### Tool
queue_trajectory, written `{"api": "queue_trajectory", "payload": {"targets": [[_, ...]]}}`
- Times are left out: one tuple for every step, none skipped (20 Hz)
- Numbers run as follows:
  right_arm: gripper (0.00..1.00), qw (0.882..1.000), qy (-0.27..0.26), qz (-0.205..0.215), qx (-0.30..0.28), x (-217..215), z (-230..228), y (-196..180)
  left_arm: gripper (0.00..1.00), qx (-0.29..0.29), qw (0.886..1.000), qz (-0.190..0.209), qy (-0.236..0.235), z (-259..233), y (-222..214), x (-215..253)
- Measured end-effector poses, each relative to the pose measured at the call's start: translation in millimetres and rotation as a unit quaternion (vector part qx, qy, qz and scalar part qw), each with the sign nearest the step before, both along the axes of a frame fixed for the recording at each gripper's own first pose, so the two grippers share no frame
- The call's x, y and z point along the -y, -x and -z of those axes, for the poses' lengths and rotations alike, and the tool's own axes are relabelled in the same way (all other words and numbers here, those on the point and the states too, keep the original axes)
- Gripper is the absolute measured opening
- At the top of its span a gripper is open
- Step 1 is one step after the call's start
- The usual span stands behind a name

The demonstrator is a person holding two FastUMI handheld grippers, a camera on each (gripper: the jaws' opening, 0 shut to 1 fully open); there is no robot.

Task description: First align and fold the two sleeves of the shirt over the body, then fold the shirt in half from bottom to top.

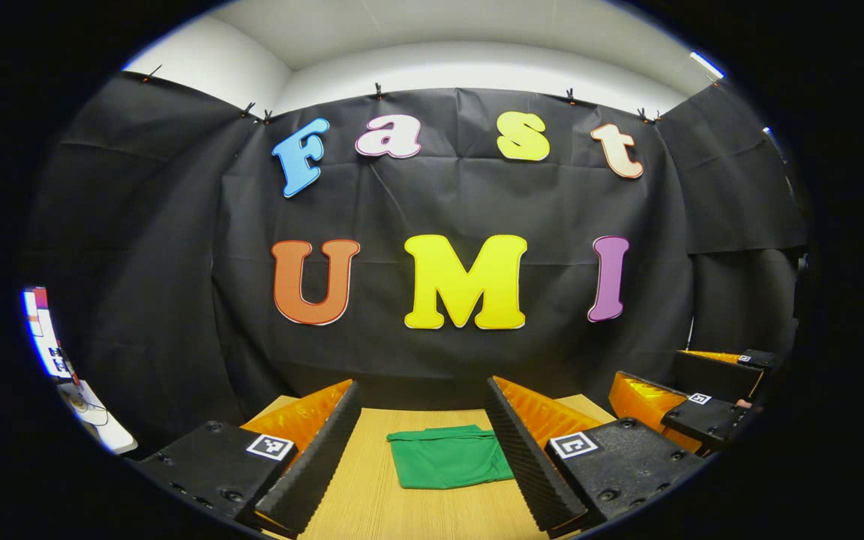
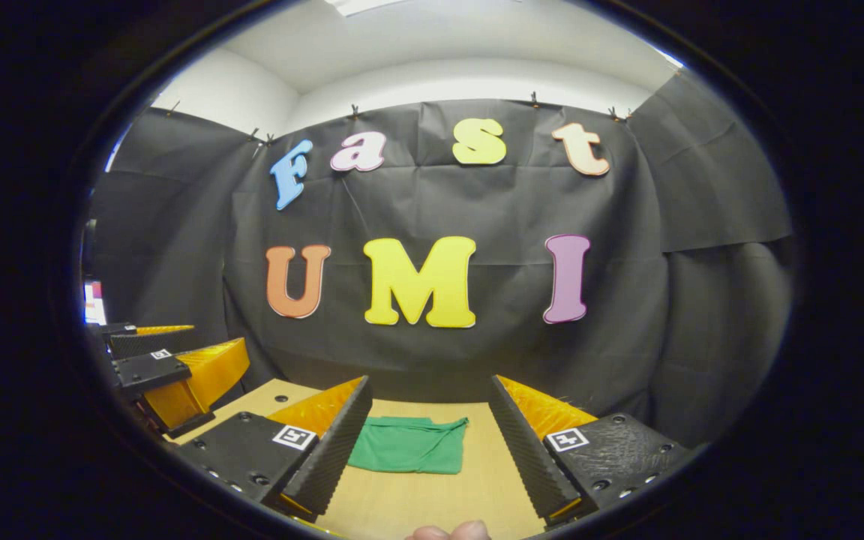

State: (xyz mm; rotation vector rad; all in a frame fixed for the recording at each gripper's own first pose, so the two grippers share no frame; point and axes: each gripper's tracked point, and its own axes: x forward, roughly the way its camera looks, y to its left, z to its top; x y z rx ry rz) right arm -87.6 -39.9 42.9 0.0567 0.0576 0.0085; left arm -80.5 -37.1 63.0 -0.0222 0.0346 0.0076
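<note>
Green shirt (image 1: 447, 455) on the wooden table (image 1: 372, 495), already a compact folded rectangle, sleeves tucked in, apparently halved. Left claw (image 1: 423, 450) raised above the near edge, fingers wide apart, holding nothing. Right claw (image 2: 426, 450) likewise spread and empty, shirt lying ahead between its fingers. Judged: folding finished or nearly so; next, at most a check of edge alignment, then withdrawal.

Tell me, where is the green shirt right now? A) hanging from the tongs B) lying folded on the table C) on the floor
B: the shirt lies folded flat on the table, ahead of both open tongs, the left tongs and the right tongs, and neither touches it.
</note>
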Motion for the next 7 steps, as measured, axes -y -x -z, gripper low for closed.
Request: {"api": "queue_trajectory", "payload": {"targets": [[0.97, 1.000, -0.001, 0.002, 0.002, 0.6, -1.5, 0.2, 1.00, 0.000, 1.000, 0.000, -0.004, 0.5, 0.7, -0.6], [0.97, 1.000, 0.000, 0.003, 0.003, 0.4, -1.9, -0.4, 1.00, 0.001, 1.000, 0.000, -0.005, 1.0, 0.3, -1.4], [0.97, 1.000, 0.001, 0.005, 0.002, 0.8, -2.1, -1.0, 1.00, 0.000, 1.000, 0.000, -0.004, 0.5, 0.0, -1.8], [0.97, 1.000, 0.001, 0.007, 0.002, 1.3, -2.1, -1.3, 0.98, -0.001, 1.000, 0.001, -0.003, 0.7, -0.7, -2.3], [0.96, 1.000, 0.000, 0.009, 0.002, 1.7, -2.2, -1.2, 1.00, 0.000, 1.000, 0.001, -0.002, -0.1, -1.5, -2.7], [0.96, 1.000, -0.002, 0.011, 0.003, 1.8, -2.4, -1.4, 1.00, 0.002, 1.000, 0.002, -0.002, -2.3, -1.8, -2.8], [0.96, 1.000, -0.002, 0.014, 0.003, 2.3, -2.9, -1.5, 1.00, 0.004, 1.000, 0.002, -0.002, -3.2, -1.9, -2.4]]}}
